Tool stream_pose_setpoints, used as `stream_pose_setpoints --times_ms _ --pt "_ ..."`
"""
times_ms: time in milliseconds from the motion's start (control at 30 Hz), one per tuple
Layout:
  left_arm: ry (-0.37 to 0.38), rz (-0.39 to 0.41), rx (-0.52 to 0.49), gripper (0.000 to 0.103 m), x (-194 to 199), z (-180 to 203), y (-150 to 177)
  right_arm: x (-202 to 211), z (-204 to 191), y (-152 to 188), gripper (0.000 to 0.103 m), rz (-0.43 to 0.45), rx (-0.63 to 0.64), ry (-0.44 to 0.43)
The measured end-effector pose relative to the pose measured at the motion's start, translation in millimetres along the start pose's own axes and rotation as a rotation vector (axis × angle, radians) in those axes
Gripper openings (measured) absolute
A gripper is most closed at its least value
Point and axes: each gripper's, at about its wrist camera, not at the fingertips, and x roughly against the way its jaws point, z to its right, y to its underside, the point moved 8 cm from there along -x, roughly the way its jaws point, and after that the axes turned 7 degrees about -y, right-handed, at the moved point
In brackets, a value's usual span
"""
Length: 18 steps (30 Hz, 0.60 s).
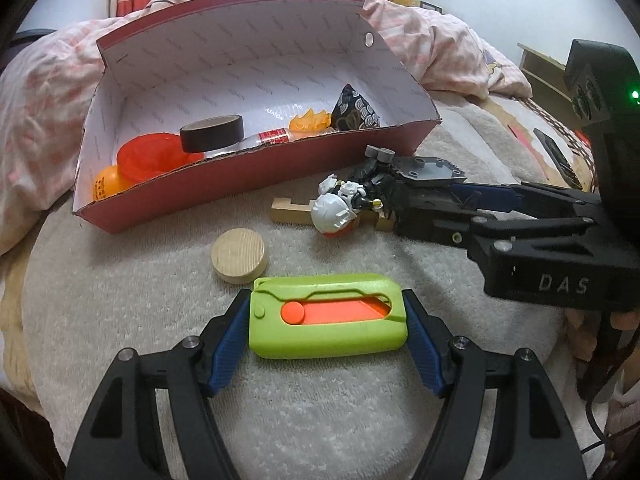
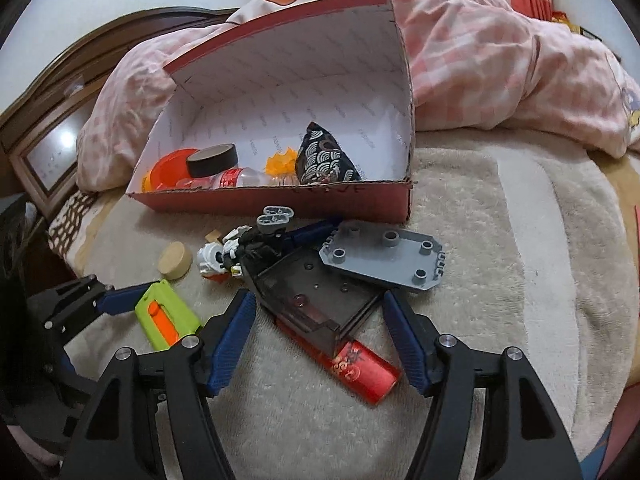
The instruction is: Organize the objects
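A green and orange toy cutter (image 1: 326,316) lies on the beige towel between the fingers of my left gripper (image 1: 326,320), which is open around it; whether the pads touch it is unclear. It also shows in the right wrist view (image 2: 166,314). My right gripper (image 2: 318,320) is open around a dark toy vehicle with a grey plate (image 2: 316,288), apart from both pads. A white and black robot figure (image 1: 340,204) lies by a wooden block (image 1: 288,210). A wooden disc (image 1: 239,255) lies nearby. The red cardboard box (image 1: 240,184) stands behind.
The box holds a black tape roll (image 1: 211,133), an orange cup (image 1: 154,156), a small bottle (image 1: 276,136) and a dark patterned pouch (image 1: 354,110). A red cylinder (image 2: 356,368) lies under the vehicle. A pink quilt (image 2: 500,60) is piled behind the box.
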Motion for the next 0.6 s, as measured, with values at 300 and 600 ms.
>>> stream_pose_setpoints --times_ms 300,600 --pt "0.000 0.005 0.009 0.071 1.0 -2.7 -1.8 10.9 -2.2 -2.0 0.029 0.046 0.006 0.008" --pt "-0.025 0.017 0.041 0.071 7.3 -11.4 -0.5 26.1 -7.7 -2.3 0.011 0.099 0.011 0.012"
